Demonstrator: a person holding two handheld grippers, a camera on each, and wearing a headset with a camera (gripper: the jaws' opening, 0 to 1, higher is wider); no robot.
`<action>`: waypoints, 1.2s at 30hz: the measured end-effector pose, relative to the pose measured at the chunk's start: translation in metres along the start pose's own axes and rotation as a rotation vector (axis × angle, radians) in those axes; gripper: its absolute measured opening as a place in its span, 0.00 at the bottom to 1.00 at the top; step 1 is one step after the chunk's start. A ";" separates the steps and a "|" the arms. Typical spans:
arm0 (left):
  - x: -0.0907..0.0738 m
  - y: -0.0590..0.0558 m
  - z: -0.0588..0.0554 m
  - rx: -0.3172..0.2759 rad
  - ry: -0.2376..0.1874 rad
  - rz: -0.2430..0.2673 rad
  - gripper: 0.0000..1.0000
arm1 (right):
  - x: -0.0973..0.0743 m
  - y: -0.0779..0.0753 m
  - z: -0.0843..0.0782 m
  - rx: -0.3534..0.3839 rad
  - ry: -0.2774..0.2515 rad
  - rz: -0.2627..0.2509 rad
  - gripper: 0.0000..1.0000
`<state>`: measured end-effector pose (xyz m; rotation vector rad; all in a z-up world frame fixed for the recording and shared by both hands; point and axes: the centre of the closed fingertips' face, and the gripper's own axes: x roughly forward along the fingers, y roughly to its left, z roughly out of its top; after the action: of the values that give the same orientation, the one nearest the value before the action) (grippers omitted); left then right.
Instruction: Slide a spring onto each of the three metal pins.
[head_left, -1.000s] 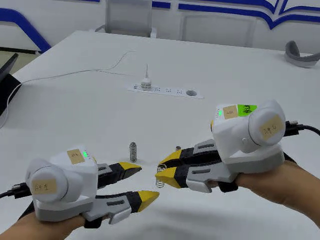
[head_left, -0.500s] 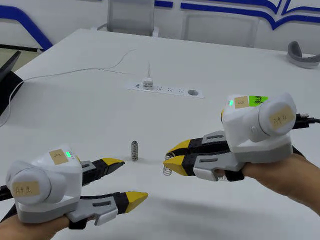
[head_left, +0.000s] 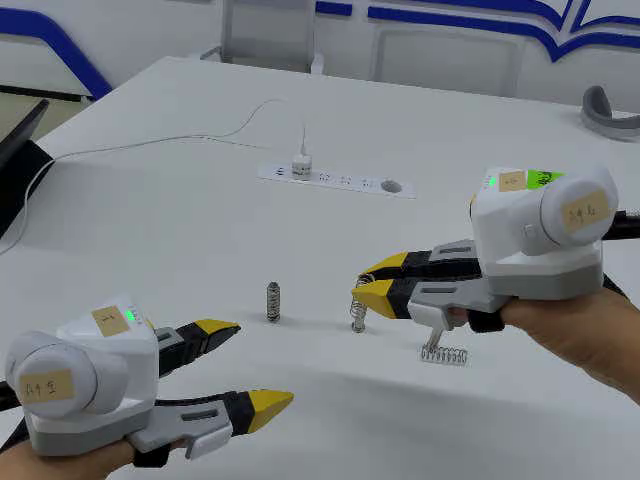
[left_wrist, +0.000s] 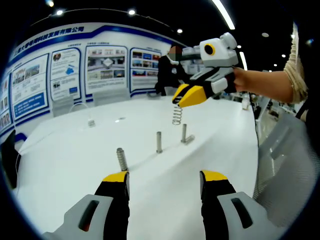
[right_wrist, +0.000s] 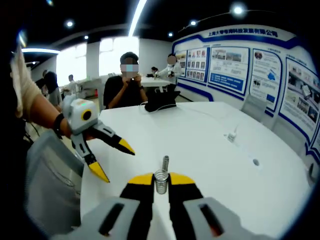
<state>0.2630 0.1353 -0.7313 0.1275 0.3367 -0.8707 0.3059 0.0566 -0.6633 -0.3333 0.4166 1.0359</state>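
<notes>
We are holding a spring (head_left: 356, 308) upright in the right gripper's (head_left: 360, 284) clenched jaws, almost over a bare pin (right_wrist: 165, 161) standing just beyond; the left gripper (head_left: 262, 362) is hovering farther off, jaws released.

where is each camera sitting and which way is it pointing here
Head view: on the headset, looking forward and down at the table; left gripper, right gripper and a hand show.
Left gripper view: on the open left gripper, looking along its own jaws toward the pins.
Right gripper view: on the right gripper, its own jaws shut on a spring.
Shared: each gripper view catches the other gripper.
</notes>
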 end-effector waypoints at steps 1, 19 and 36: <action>0.000 0.000 0.000 -0.001 0.000 0.001 0.58 | 0.000 -0.003 0.000 0.001 0.001 -0.011 0.12; -0.003 -0.001 0.001 -0.023 -0.016 0.022 0.63 | 0.022 -0.048 -0.018 0.088 -0.004 -0.152 0.12; -0.001 -0.002 -0.002 -0.026 -0.006 0.022 0.63 | 0.032 -0.057 -0.037 0.155 0.006 -0.175 0.12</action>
<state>0.2601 0.1351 -0.7322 0.1045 0.3404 -0.8442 0.3634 0.0372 -0.7074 -0.2301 0.4616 0.8268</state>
